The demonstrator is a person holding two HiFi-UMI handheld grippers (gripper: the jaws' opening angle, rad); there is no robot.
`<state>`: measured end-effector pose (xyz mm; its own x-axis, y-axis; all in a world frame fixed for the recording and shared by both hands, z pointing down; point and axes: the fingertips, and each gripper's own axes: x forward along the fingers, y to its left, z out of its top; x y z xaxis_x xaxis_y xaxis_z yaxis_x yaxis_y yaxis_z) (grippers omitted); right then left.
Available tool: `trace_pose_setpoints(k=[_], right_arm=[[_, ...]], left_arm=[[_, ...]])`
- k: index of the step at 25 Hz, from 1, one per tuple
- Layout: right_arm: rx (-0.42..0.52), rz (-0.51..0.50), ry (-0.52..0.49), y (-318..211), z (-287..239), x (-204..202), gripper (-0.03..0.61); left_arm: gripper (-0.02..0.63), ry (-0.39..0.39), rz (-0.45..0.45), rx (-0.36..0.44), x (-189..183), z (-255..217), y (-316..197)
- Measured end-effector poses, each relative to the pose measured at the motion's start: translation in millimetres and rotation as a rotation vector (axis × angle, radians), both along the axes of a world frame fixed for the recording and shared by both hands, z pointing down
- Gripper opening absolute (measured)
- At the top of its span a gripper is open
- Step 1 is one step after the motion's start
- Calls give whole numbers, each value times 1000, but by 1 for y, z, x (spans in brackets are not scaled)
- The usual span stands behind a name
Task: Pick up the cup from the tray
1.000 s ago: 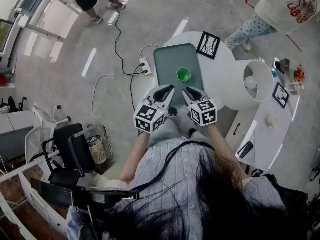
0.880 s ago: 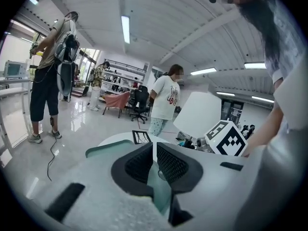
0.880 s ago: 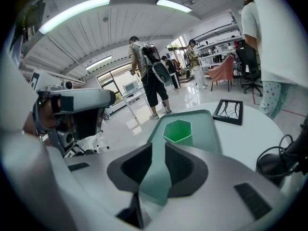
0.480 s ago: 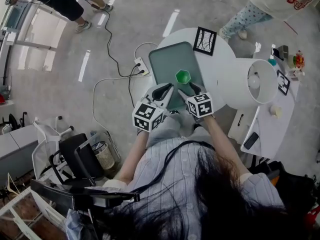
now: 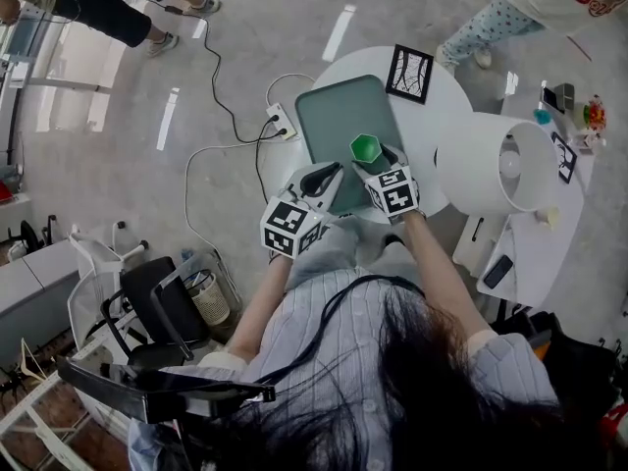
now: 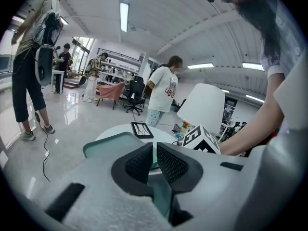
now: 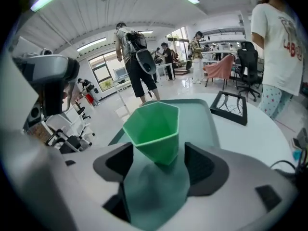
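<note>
A green faceted cup (image 5: 365, 147) stands upright on the grey-green tray (image 5: 334, 116) on a round white table. My right gripper (image 5: 379, 161) has come down at the cup's near side. In the right gripper view its jaws have just been opening and now stand wide, with the lower part of the cup (image 7: 153, 127) between the pads (image 7: 199, 163), a gap on each side. My left gripper (image 5: 328, 177) hovers over the tray's near edge, left of the cup. Its pads (image 6: 171, 163) are pressed together with nothing between them, and the tray (image 6: 111, 142) lies beyond.
A black-framed picture (image 5: 409, 73) lies on the white table (image 5: 444, 106) behind the tray. A big white lampshade (image 5: 496, 165) stands to the right, by a side table (image 5: 545, 234) with small items. A power strip (image 5: 286, 123) and cables lie on the floor. People stand further off.
My right gripper has moved forward and down to the cup, and its jaws have gone from closed to wide apart around it. The left gripper has hardly shifted.
</note>
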<state>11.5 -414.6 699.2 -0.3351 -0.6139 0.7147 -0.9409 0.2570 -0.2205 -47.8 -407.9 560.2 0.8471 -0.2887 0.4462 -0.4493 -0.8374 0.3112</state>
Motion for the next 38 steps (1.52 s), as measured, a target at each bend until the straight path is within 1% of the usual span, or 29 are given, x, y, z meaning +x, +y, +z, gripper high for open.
trace_pose_setpoints(k=[3, 5, 11, 15, 18, 25, 31, 35, 38], right_arm=[[17, -57, 43, -6, 3, -4, 307], [26, -76, 54, -9, 5, -8, 305], [57, -60, 53, -20, 7, -6, 304], [56, -71, 55, -21, 6, -6, 304], [75, -79, 48, -20, 0, -6, 304], [160, -95, 16, -23, -37, -11, 304], [231, -158, 3, -18, -79, -19, 304], [254, -197, 11, -9, -100, -25, 304], [253, -234, 14, 4, -107, -26, 304]], left_arm=[[35, -10, -8, -6, -4, 4, 0], [35, -16, -12, -10, -7, 5, 0], [35, -25, -35, -19, -15, 6, 1], [35, -33, -48, -28, -19, 9, 2], [35, -35, -53, -30, -19, 11, 6], [35, -25, -75, -12, -17, 6, 6], [35, -22, -134, 7, -23, 0, 2], [35, -22, -171, 16, -28, -5, 4], [35, -19, -201, 29, -29, -9, 6]])
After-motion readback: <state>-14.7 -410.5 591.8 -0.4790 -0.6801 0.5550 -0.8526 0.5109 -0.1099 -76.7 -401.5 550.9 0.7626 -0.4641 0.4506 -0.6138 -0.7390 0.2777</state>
